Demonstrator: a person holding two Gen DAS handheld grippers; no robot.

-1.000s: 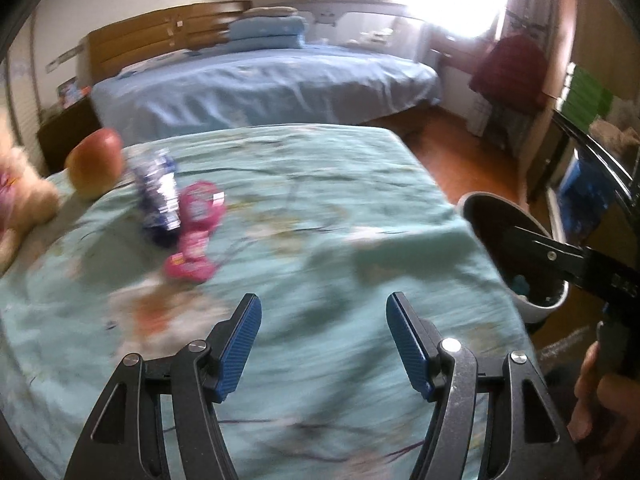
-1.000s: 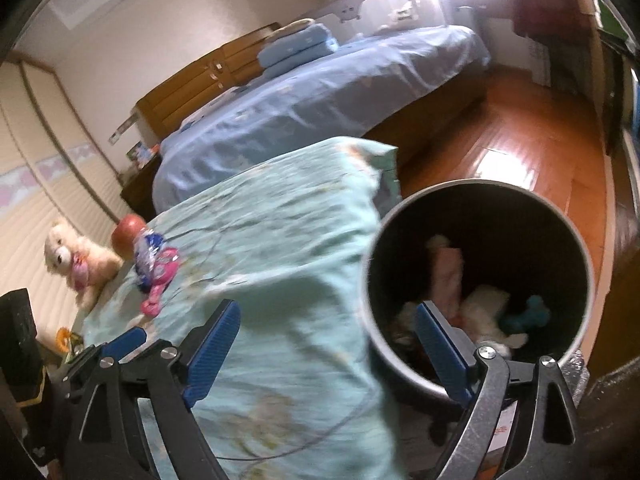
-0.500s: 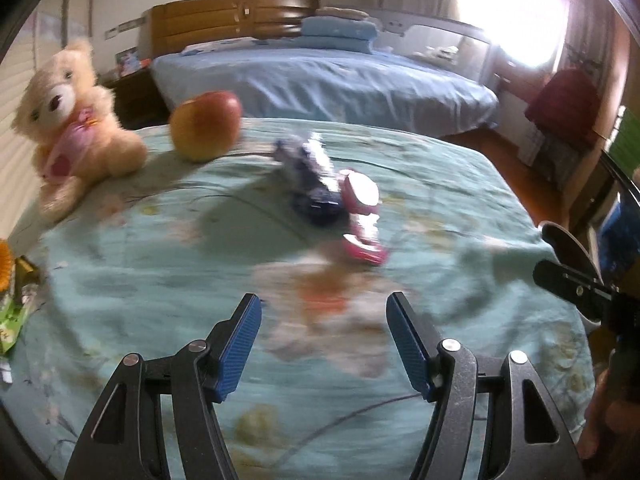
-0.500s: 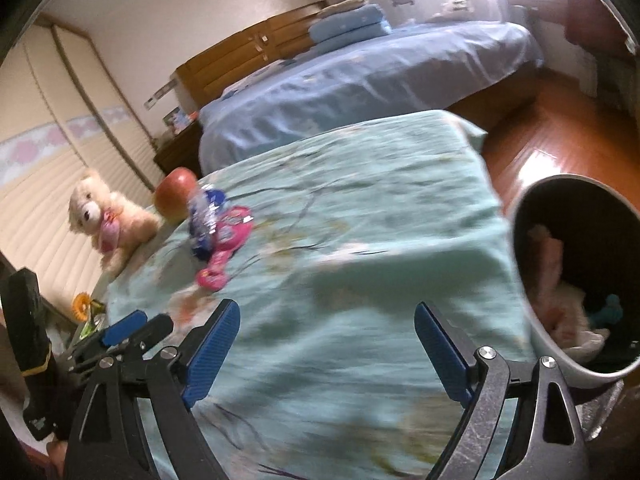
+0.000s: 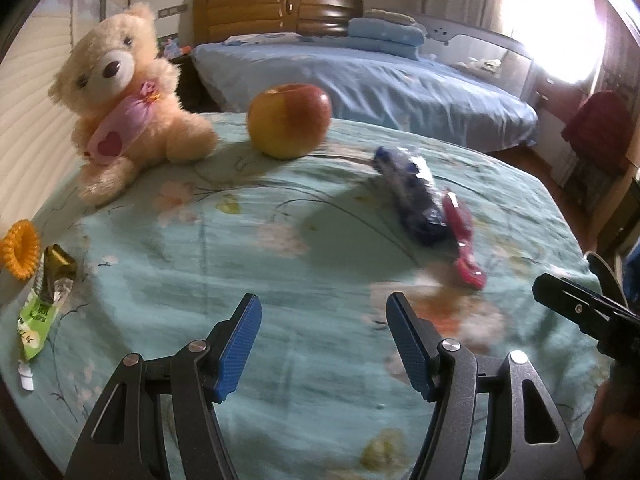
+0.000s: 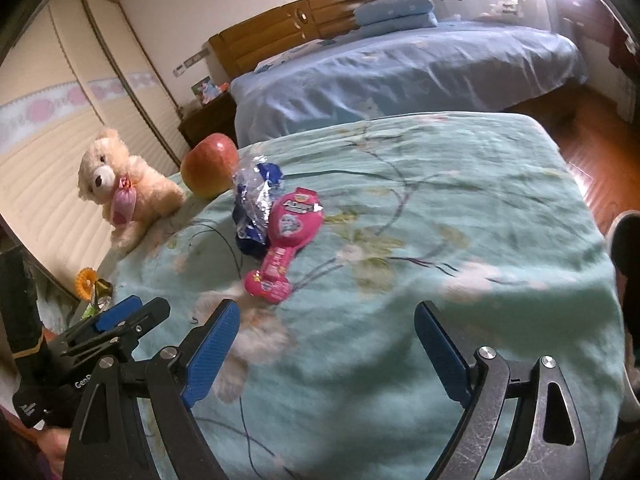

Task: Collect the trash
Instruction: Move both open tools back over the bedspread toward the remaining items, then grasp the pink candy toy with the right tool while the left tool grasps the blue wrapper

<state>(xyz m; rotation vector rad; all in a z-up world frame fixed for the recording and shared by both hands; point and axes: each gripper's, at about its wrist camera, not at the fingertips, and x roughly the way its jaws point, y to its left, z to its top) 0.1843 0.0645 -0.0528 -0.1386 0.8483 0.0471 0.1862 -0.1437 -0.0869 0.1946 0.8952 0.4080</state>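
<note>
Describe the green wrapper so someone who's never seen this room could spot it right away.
Start at the teal floral bedspread and go to the edge where the teddy bear sits. Nearer the camera than the bear, beside an orange coiled hair tie, lies the green wrapper: flat, torn open, gold foil at one end, unlike the blue and pink wrappers mid-bed.

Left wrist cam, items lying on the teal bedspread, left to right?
Orange coiled hair tie → green foil snack wrapper → cream plush teddy bear → red-yellow apple → crumpled blue plastic wrapper → pink plastic blister package.
</note>
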